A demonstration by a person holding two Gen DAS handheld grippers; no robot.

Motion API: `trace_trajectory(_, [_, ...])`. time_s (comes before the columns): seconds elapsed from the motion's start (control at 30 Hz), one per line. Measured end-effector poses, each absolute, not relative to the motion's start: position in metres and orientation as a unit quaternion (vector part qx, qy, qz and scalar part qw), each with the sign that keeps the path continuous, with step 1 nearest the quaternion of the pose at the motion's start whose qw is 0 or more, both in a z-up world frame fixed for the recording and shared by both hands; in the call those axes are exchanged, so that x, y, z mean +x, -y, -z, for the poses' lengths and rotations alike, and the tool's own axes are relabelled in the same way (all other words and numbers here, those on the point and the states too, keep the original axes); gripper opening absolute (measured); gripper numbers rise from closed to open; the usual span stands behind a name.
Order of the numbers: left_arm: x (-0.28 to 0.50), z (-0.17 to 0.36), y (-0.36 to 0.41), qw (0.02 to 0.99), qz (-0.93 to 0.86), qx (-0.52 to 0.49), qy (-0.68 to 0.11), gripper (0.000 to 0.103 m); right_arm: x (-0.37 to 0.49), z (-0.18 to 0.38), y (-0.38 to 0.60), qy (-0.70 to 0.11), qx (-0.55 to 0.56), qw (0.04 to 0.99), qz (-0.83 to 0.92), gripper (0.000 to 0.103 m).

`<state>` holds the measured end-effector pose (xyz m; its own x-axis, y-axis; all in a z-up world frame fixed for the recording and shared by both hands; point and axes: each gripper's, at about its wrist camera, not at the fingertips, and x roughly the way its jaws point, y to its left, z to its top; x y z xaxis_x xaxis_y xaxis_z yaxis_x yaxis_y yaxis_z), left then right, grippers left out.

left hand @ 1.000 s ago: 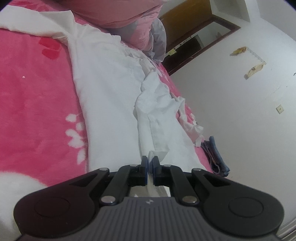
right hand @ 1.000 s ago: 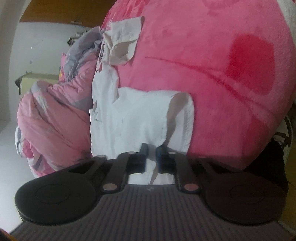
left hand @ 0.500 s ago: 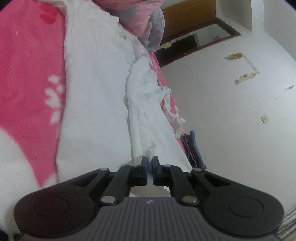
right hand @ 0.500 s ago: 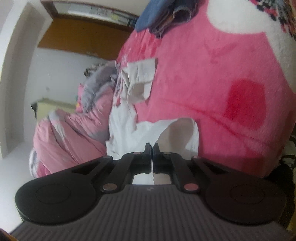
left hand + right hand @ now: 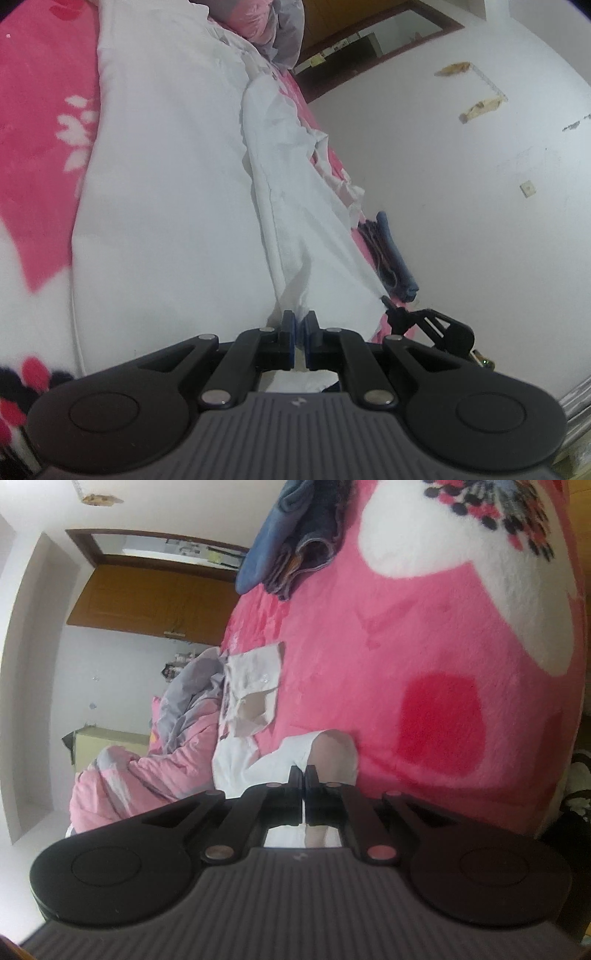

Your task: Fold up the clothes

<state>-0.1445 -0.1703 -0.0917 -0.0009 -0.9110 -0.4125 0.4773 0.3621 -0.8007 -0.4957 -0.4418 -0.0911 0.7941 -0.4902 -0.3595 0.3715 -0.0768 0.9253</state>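
Note:
A white shirt point(image 5: 166, 177) lies spread on the pink blanket point(image 5: 33, 110), one side folded over into a crumpled ridge down its middle. My left gripper point(image 5: 299, 318) is shut on the near edge of that folded layer. In the right wrist view the same white shirt point(image 5: 258, 771) runs away from me, its collar point(image 5: 255, 686) further up. My right gripper point(image 5: 304, 773) is shut on a lifted flap of the shirt's edge. The right gripper point(image 5: 397, 312) also shows in the left wrist view at the shirt's right corner.
Folded blue jeans point(image 5: 295, 531) lie on the pink blanket point(image 5: 424, 638) beyond the shirt, near the bed's edge by the white wall point(image 5: 461, 184). A bundled pink and grey quilt point(image 5: 147, 768) sits at the head end. A brown wardrobe point(image 5: 147, 602) stands behind.
Right gripper has gone from open to shut on the shirt's edge. Both grippers have pulled back and risen, so more of the shirt and blanket shows. The left stayed shut on the cloth.

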Motion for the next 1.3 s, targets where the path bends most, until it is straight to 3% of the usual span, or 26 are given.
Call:
trace_trajectory(0.47, [-0.152,0.095,0.171,0.677,0.526,-0.208,-0.471,0.006,-0.529,0.048,0.422,-0.024,0.603,0.720,0.341,0.005])
trace_trajectory(0.9, [-0.160,0.093,0.165,0.670,0.552,-0.164,-0.470,0.007,-0.381,-0.004,0.379,-0.248,0.490,0.825,0.132,0.017])
trace_trajectory(1.0, [-0.157,0.088,0.155,0.665,0.557,-0.168,-0.469,0.022,-0.360,-0.006,0.371,-0.278,0.474,0.827,0.123,0.018])
trace_trajectory(1.07, [-0.152,0.084,0.146,0.666,0.555,-0.178,-0.465,0.041,-0.356,-0.010,0.371,-0.278,0.472,0.828,0.121,0.020])
trace_trajectory(1.17, [-0.145,0.075,0.128,0.685,0.543,-0.193,-0.447,0.050,-0.354,-0.015,0.374,-0.272,0.472,0.830,0.122,0.021])
trace_trajectory(1.3, [-0.135,0.061,0.113,0.709,0.527,-0.188,-0.428,0.051,-0.347,-0.016,0.379,-0.269,0.472,0.832,0.117,0.022])
